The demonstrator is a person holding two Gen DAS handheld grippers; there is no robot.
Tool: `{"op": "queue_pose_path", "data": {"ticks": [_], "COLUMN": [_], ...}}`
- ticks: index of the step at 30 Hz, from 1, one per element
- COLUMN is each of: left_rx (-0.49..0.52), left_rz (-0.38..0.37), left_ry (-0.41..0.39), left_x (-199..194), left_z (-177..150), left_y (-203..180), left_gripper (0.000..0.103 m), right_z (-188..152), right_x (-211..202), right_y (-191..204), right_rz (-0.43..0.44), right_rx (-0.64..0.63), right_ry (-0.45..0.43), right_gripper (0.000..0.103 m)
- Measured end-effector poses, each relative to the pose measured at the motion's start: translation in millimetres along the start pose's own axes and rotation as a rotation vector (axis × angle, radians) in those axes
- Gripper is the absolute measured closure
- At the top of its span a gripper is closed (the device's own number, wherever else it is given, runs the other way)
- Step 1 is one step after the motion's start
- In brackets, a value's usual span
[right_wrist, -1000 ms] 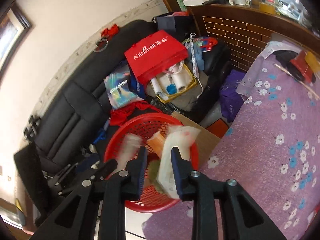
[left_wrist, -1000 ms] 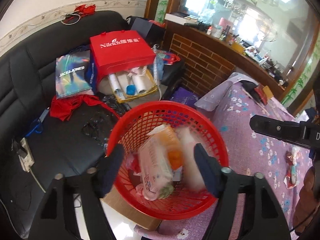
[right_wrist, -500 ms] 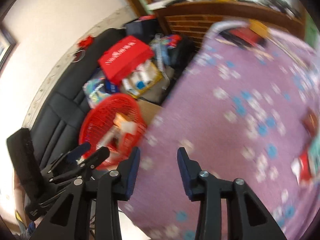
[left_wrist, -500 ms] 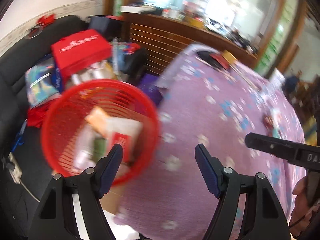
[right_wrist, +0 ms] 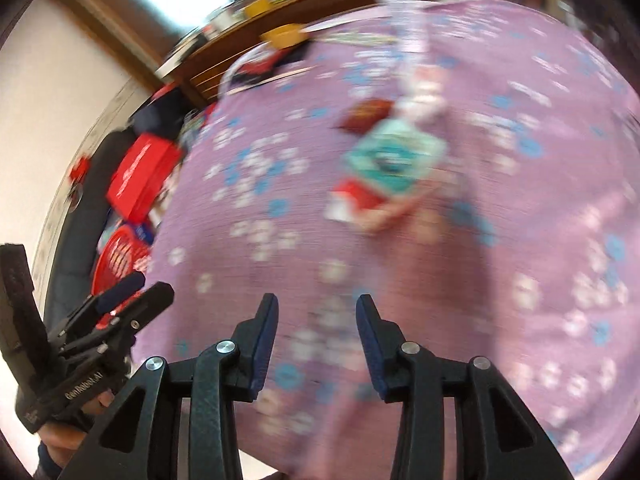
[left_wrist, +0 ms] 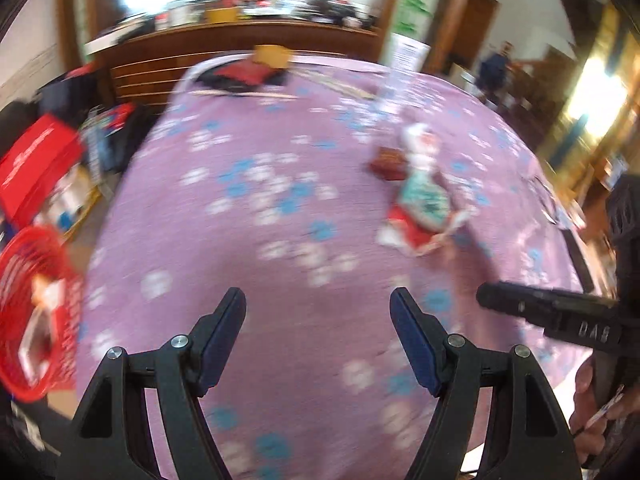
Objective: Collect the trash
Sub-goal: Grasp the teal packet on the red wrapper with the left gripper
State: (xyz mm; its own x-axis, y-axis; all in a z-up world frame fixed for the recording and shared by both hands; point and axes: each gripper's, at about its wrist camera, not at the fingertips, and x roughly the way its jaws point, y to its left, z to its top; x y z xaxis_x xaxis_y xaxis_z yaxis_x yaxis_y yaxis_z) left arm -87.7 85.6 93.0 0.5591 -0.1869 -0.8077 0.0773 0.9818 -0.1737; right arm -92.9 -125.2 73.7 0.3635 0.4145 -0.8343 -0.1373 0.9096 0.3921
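Both views are motion-blurred. A small heap of trash lies on the purple flowered tablecloth [left_wrist: 280,240]: a teal-and-red wrapper [left_wrist: 424,208] [right_wrist: 390,164], a dark red packet [left_wrist: 388,162] [right_wrist: 366,114] and a white wrapper [left_wrist: 420,140]. My left gripper [left_wrist: 318,308] hangs open over bare cloth, short of the heap and to its left. My right gripper [right_wrist: 316,314] is open too, nothing between its fingers, with the heap ahead of it. The red mesh basket [left_wrist: 28,308] [right_wrist: 116,254] with wrappers in it sits off the table's left edge.
A black sofa at the left carries a red gift bag [left_wrist: 36,168] [right_wrist: 140,176] and other clutter. A wooden counter [left_wrist: 240,48] runs behind the table. Dark and yellow items [left_wrist: 256,70] lie at the table's far edge. A hand holds each gripper.
Both grippers swung right from above the red basket to over the table. The wrappers they held went into the basket. The right jaws opened wider; the left stayed wide.
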Motion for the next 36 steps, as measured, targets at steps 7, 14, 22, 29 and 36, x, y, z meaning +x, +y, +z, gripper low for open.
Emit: {"op": "queue_pose_path", "data": {"ticks": [7, 14, 22, 29, 36], "left_rx": [0.071, 0.153, 0.194, 0.161, 0.057], "left_rz": [-0.073, -0.049, 0.007, -0.052, -0.074], "left_ry": [0.073, 0.176, 0.169, 0.071, 0.08], "left_x": [67, 139, 163, 106, 72], "left_z": [51, 82, 85, 66, 31], "left_y": [-55, -92, -114, -100, -53], "left_gripper": [0.03, 0.03, 0.069, 0.076, 0.076], "right_z": [-16, -30, -37, -1, 67], "right_x": [-42, -73, -85, -77, -45], "right_y": [-59, -103, -131, -115, -83], "right_rz": [-0.049, -0.083, -0.103, -0.077, -0.016], "right_rx": [0.074, 0.135, 0.185, 0.124, 0.071], "right_ry": [-0.044, -0.079, -0.088, -0.103, -0.105], "right_gripper": [0.059, 0.059, 0.059, 0.059, 0.057]}}
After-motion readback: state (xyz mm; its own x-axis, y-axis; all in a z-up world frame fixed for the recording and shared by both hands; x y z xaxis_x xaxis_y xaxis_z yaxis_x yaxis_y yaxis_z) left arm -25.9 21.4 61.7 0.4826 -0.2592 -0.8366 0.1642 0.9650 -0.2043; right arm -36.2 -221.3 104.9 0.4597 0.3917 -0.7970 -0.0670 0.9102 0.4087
